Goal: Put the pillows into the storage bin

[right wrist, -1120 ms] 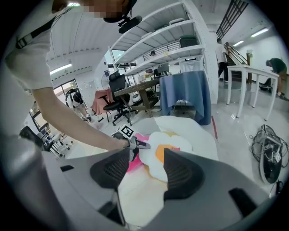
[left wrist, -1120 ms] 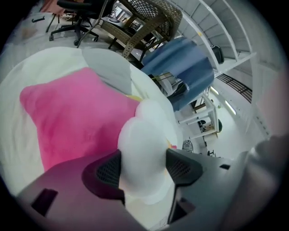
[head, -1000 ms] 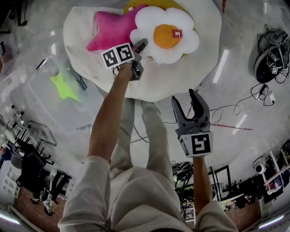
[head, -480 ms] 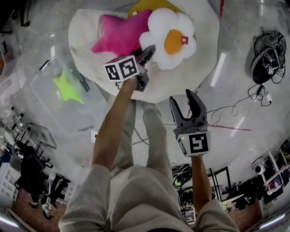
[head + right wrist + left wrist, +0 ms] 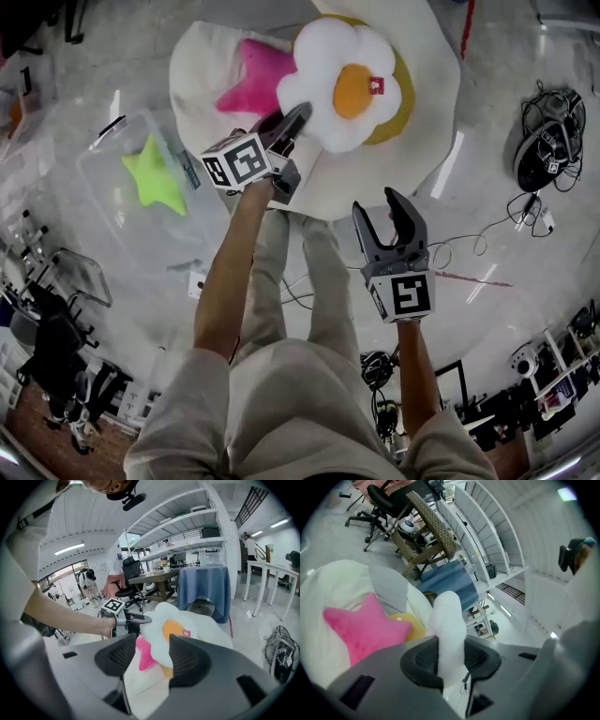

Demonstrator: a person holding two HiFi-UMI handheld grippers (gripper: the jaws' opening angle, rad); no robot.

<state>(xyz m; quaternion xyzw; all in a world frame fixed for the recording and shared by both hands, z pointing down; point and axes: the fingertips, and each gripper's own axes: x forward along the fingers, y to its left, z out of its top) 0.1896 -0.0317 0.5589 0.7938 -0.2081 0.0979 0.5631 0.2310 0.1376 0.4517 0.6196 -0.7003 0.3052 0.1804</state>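
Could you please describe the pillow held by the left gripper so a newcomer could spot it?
Find the big white cushion on the floor ahead of the person. Among the pillows there, it is the flower pillow, pinched by a petal in the left gripper. It alone has white petals round an orange centre, unlike the pink star pillow and the yellow pillow.

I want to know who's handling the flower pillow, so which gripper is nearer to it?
Left. The left gripper is shut on a white petal of the flower pillow; the right gripper hangs open nearer the person, apart from it, holding nothing.
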